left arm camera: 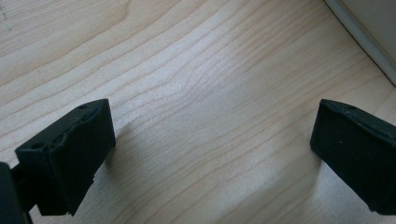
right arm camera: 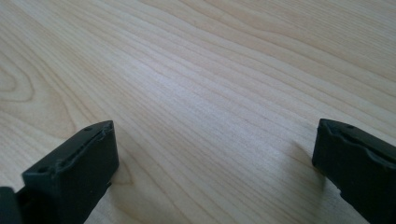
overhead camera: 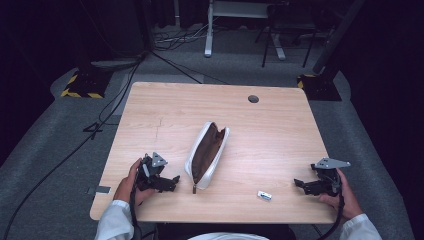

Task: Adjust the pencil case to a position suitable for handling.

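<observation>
A white pencil case [overhead camera: 206, 154] with a brown lining lies unzipped and gaping in the middle of the wooden table [overhead camera: 260, 135]. A small white eraser-like piece [overhead camera: 264, 195] lies near the front edge, right of the case. My left gripper [overhead camera: 172, 181] rests on the table just left of the case, held by a hand, its jaws pointing toward it. My right gripper [overhead camera: 299, 184] rests at the front right, pointing left toward the small piece. In the left gripper view the gripper [left arm camera: 212, 154] stands open over bare wood, the case's white edge [left arm camera: 369, 39] at the upper right. In the right gripper view the gripper [right arm camera: 215, 163] is open over bare wood.
A round cable hole [overhead camera: 253, 99] sits near the table's far edge. Beyond the table are grey floor [overhead camera: 50, 150], cables [overhead camera: 115, 95], stand bases with yellow-black tape [overhead camera: 80, 90] and white desk legs [overhead camera: 208, 30].
</observation>
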The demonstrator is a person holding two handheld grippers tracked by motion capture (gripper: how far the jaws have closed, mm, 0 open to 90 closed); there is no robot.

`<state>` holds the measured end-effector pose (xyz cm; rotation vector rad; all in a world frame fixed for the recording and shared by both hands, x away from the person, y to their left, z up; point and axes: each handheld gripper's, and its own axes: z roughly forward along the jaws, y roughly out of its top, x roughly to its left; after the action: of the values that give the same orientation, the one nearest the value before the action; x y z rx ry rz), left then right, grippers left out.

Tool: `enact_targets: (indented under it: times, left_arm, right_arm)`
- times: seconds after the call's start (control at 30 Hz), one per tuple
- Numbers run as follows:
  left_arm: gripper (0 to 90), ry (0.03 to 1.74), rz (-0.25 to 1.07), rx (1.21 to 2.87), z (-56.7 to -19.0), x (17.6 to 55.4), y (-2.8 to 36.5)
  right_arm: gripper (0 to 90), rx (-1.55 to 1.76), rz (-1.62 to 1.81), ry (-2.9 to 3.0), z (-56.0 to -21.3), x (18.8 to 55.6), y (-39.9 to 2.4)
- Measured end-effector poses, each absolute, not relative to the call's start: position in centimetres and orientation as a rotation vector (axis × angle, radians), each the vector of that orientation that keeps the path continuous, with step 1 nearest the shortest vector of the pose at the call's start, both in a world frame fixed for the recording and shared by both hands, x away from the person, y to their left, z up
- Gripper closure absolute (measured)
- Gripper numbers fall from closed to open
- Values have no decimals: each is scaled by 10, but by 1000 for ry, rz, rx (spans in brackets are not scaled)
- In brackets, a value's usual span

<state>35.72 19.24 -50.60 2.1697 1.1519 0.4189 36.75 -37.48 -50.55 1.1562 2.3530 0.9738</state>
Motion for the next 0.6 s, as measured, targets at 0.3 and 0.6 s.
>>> enact_targets:
  times: [0.3,0.6]
  left_arm:
    - [11,1103,403,2201,-505,345,197]
    - [2,1056,382,2217,-506,311,197]
  right_arm:
    - [13,1042,993,2445,-504,363,-375]
    - [117,913,1029,2521,-502,359,-361]
